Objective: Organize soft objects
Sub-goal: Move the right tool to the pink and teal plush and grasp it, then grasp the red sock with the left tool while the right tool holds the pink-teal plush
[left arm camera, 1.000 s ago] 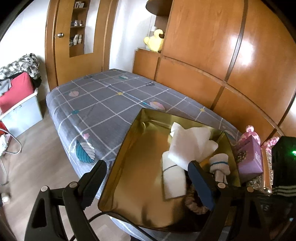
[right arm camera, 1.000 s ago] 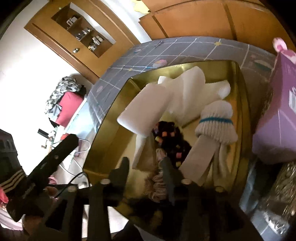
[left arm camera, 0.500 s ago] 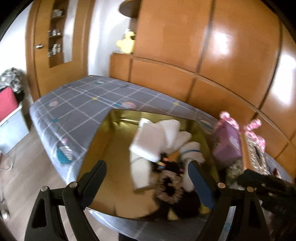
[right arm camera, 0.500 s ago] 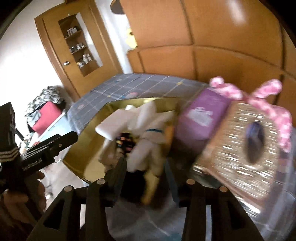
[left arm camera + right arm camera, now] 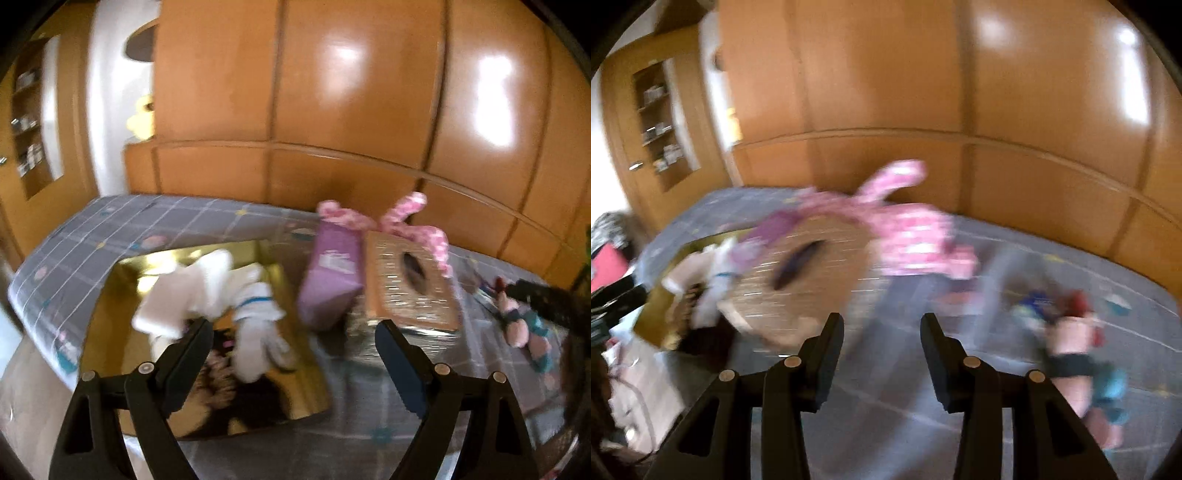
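Observation:
A gold tray [image 5: 110,302] lies on the grey checked bed and holds white cloths [image 5: 184,295], a white sock with a blue stripe [image 5: 255,317] and dark scrunchies [image 5: 221,380]. The tray also shows blurred in the right wrist view [image 5: 650,317]. Loose soft items, pink and teal [image 5: 524,328], lie on the bed to the right and show in the right wrist view [image 5: 1071,332]. My left gripper [image 5: 293,343] is open and empty above the tray's right edge. My right gripper [image 5: 882,332] is open and empty over bare bedspread.
A purple box [image 5: 328,280] and a glittery tissue box [image 5: 410,284] with a pink bow [image 5: 369,218] stand right of the tray. Wooden wardrobe panels [image 5: 332,92] back the bed. A wooden door [image 5: 653,125] is at left.
Both grippers have swung right, away from the tray. The right gripper pulled out of the tray and opened wider. The pile of pink and teal items has come into view.

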The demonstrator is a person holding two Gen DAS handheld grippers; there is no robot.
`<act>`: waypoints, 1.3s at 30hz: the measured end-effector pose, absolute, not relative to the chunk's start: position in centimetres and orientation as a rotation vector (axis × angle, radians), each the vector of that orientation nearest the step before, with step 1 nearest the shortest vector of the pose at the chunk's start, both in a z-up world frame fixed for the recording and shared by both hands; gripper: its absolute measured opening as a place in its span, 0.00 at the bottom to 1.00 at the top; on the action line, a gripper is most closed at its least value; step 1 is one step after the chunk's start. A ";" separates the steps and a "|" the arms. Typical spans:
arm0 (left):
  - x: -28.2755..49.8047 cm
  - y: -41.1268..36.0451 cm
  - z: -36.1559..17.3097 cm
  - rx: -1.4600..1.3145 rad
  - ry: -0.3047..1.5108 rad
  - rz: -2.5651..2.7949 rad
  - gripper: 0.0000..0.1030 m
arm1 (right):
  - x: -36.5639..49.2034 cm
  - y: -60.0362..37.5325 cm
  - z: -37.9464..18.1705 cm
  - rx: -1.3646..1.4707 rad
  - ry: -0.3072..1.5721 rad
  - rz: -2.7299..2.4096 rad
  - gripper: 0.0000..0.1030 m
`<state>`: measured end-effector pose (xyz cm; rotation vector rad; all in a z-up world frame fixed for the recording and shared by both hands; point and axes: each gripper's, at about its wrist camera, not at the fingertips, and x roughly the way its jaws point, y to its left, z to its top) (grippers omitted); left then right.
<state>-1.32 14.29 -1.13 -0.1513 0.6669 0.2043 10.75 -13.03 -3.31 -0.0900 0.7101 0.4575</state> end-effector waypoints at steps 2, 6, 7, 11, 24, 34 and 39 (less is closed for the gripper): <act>-0.7 12.7 -0.8 -0.127 0.666 0.155 0.87 | 11.7 -16.7 -3.1 -0.060 0.707 0.367 0.42; 0.6 9.4 -0.5 -0.081 0.679 0.072 0.87 | 13.6 -25.9 -3.3 0.033 0.678 0.080 0.42; 0.9 8.4 -0.4 -0.073 0.684 0.046 0.87 | 14.1 -28.7 -3.6 0.068 0.669 -0.008 0.42; 2.1 4.8 0.0 -0.015 0.686 -0.037 0.87 | 15.2 -36.3 -6.1 0.214 0.687 -0.221 0.42; 8.6 -6.4 -4.1 0.015 0.887 -0.255 0.71 | 15.0 -43.1 -10.3 0.620 0.797 -0.288 0.42; 15.2 -12.0 -7.9 0.060 0.986 -0.262 0.45 | 15.5 -42.9 -11.0 0.668 0.825 -0.224 0.42; 19.5 -13.5 -9.9 0.091 1.029 -0.200 0.45 | 15.8 -42.4 -11.0 0.657 0.833 -0.185 0.42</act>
